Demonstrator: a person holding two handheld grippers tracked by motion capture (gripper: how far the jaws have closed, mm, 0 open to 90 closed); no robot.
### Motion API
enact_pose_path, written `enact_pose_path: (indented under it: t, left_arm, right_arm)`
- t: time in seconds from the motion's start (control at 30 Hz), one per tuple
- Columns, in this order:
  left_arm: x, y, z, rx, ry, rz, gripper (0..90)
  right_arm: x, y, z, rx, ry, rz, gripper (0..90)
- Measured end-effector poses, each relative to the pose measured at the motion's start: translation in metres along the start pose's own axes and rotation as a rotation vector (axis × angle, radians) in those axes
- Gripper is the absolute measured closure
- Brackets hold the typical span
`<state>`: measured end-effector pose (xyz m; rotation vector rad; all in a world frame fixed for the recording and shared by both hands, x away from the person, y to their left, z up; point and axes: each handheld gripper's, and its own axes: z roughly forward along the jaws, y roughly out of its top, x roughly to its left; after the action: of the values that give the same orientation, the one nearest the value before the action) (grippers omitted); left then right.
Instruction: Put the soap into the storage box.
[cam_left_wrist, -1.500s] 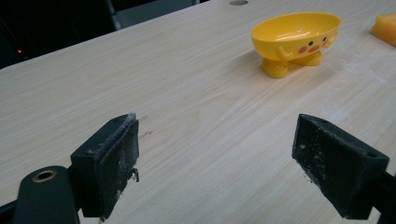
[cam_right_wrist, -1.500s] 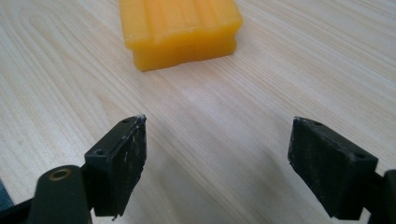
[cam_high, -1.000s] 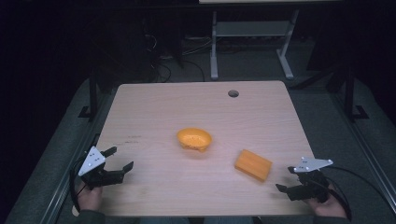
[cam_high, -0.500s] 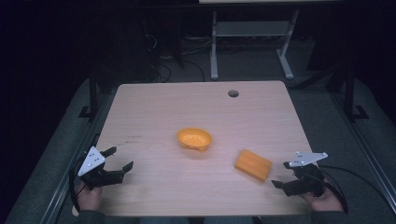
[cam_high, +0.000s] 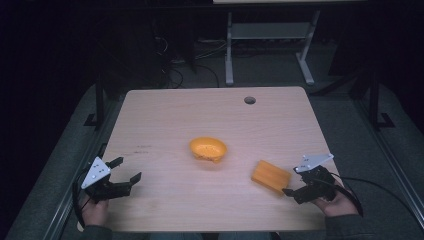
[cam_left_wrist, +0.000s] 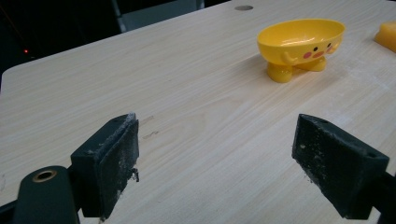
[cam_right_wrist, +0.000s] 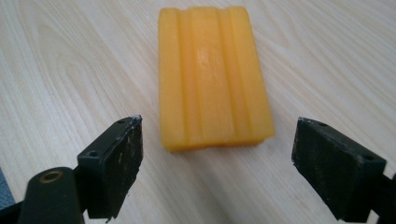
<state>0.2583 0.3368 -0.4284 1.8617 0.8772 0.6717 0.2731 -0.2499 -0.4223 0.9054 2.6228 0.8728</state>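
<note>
Right gripper (cam_high: 298, 189) has crept up to the soap (cam_high: 270, 176), jaws wide around nothing, soap flat just ahead; grab looks next. Left gripper (cam_high: 125, 176) idle, wide, empty, bowl (cam_high: 207, 148) mid-table

Bare table (cam_right_wrist: 70, 70) lies open around the soap (cam_right_wrist: 212, 74).

Soap bar (cam_right_wrist: 215, 74) sits just ahead of my right gripper's (cam_right_wrist: 217, 170) fingertips; bowl (cam_left_wrist: 300, 46) is far ahead-right of my left gripper's (cam_left_wrist: 217, 170).
</note>
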Motion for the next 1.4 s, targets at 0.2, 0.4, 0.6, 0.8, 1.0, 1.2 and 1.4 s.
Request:
enact_pose_path:
  t: [0.2, 0.4, 0.6, 0.8, 1.0, 1.2, 1.4]
  left_arm:
    - [0.0, 0.0, 0.0, 0.005, -0.001, 0.0, 13.9]
    - [0.0, 0.0, 0.0, 0.004, -0.001, 0.001, 13.9]
    - [0.0, 0.0, 0.001, 0.003, -0.003, -0.001, 13.9]
    - [0.0, 0.0, 0.001, 0.0, -0.004, -0.002, 13.9]
    - [0.0, 0.001, 0.001, -0.001, -0.006, 0.0, 13.9]
    - [-0.001, 0.001, 0.001, 0.001, -0.008, -0.001, 13.9]
    - [-0.001, 0.001, 0.001, 0.002, -0.01, -0.003, 13.9]
  right_arm:
    - [0.001, 0.011, 0.008, 0.025, 0.003, -0.027, 13.9]
    - [0.001, 0.02, 0.014, 0.046, 0.016, -0.035, 14.0]
    - [0.002, 0.029, 0.024, 0.059, 0.024, -0.042, 13.9]
    - [0.002, 0.036, 0.035, 0.086, 0.026, -0.062, 14.1]
    - [0.0, 0.04, 0.04, 0.105, 0.032, -0.072, 14.2]
    - [0.0, 0.044, 0.044, 0.115, 0.039, -0.071, 14.1]
    - [-0.001, 0.048, 0.052, 0.139, 0.05, -0.087, 14.1]
